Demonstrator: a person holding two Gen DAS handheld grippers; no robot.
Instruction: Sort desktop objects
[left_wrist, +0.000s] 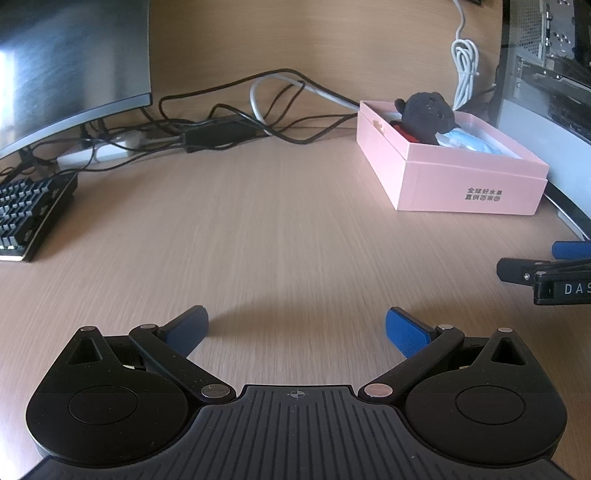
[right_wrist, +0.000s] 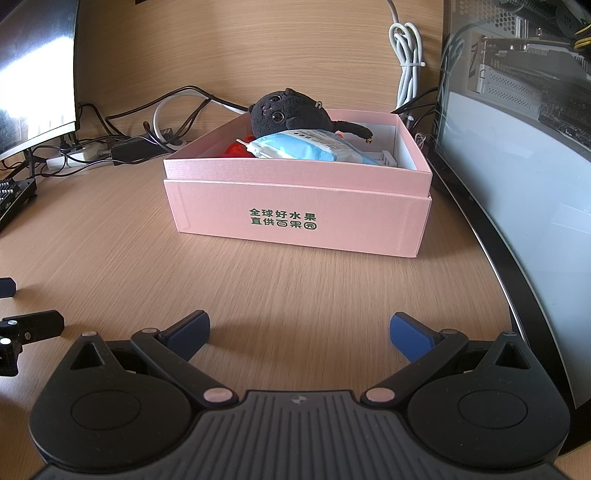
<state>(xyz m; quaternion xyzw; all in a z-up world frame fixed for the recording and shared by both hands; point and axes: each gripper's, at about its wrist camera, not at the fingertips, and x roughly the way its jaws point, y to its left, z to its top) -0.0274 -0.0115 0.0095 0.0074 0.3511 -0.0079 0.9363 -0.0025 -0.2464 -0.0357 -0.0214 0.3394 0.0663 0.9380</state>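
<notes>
A pink cardboard box (right_wrist: 295, 221) with green lettering stands on the wooden desk, straight ahead in the right wrist view and at the far right (left_wrist: 454, 177) in the left wrist view. Inside it lie a black plush toy (right_wrist: 288, 112), a light blue packet (right_wrist: 306, 147) and something red (right_wrist: 236, 149). My right gripper (right_wrist: 300, 332) hovers open over bare desk, short of the box. Further left, my left gripper (left_wrist: 295, 328) is open too, nothing between its fingers. The right gripper's fingers (left_wrist: 517, 269) show at the left wrist view's right edge.
A monitor (left_wrist: 66, 66) and a keyboard (left_wrist: 29, 210) sit at the left. Tangled cables and a power strip (left_wrist: 207, 129) run along the back wall. A computer case (right_wrist: 517, 166) with a glass side stands right of the box. White cable (right_wrist: 406, 55) hangs behind.
</notes>
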